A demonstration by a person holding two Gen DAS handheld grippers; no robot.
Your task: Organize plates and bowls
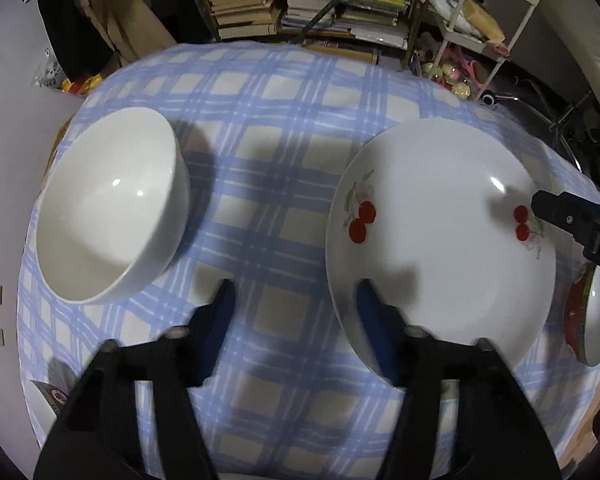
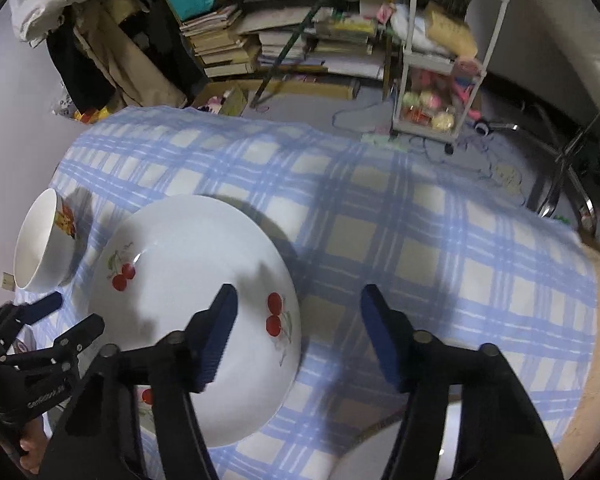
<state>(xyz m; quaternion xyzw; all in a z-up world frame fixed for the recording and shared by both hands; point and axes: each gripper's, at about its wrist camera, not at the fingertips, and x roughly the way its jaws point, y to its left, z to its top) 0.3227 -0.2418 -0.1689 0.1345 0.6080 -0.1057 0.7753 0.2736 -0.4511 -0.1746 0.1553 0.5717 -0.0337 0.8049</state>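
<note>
A white plate with red cherries lies on the blue checked tablecloth. My left gripper is open and straddles the plate's left rim, its right finger over the plate. My right gripper is open and straddles the right rim, its left finger above the plate. No pad presses on the plate. A plain white bowl stands to the plate's left. The right gripper's tip shows over the plate's right side.
A bowl with a red outer wall stands at the right edge. A bowl with a coloured print sits left of the plate. White crockery shows at the bottom. Books, a white cart and clutter lie beyond the table.
</note>
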